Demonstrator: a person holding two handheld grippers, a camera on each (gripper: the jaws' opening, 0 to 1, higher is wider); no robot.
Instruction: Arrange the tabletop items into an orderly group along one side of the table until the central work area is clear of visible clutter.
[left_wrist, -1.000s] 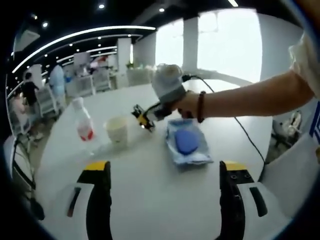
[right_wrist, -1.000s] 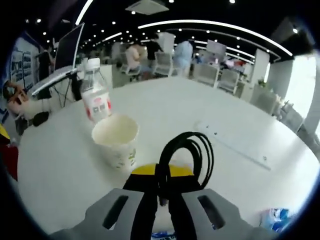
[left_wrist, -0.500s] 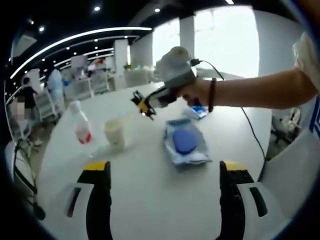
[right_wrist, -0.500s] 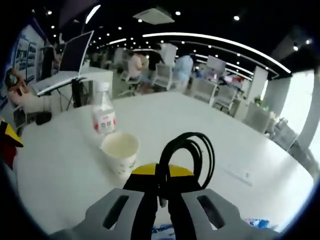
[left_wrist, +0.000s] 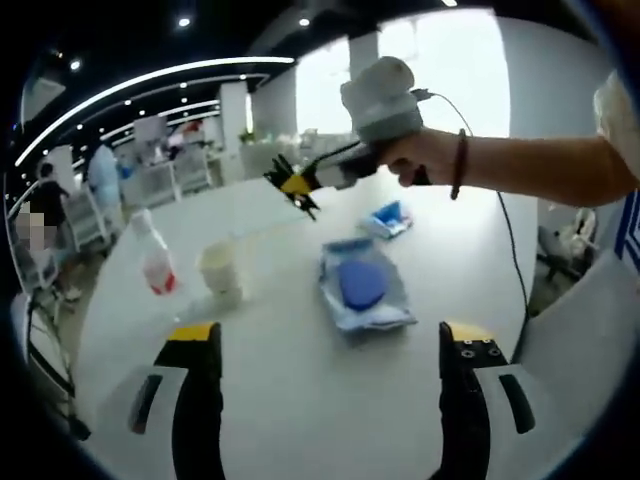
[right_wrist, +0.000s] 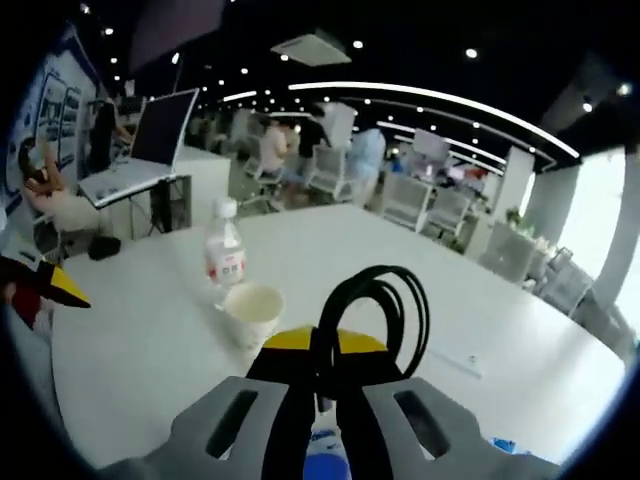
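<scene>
right claw: i am holding the right gripper (right_wrist: 320, 400) clenched on a coiled black cable (right_wrist: 375, 310), the loop arching up out of the pinched jaws. in the left gripper view i am seeing this same claw (left_wrist: 297, 185) raised in the air above the white table (left_wrist: 300, 390), gripped by a hand (left_wrist: 420, 160) wearing a bead bracelet.

left claw: i am keeping the left gripper (left_wrist: 330, 400) released, jaws spread wide and holding nothing, hovering low over the near part of the table.

cable: it is hanging clear of the tabletop, with the loop's long axis running forward along the jaws.

cup and bottle: i am seeing a paper cup (right_wrist: 252, 312) just beside a clear water bottle with a red label (right_wrist: 226, 258), standing ahead of and below the right claw, a little to its left. in the left gripper view the cup (left_wrist: 222, 275) and bottle (left_wrist: 153, 262) are sitting toward the left edge.

pouches: a blue-and-white flat pack (left_wrist: 362, 290) is lying mid-table, straight ahead of the open left claw, with its long axis pointing away from me. a smaller blue packet (left_wrist: 387, 217) is lying beyond it.

key relation: the cup-and-bottle pair is looking like the start of the group, so i judge the cable wants setting down next to them, forward and left of the right claw.

nearer hand: for the flat pack, the left claw is nearer and free.

risk: the loose coil may be springing open on release.
</scene>
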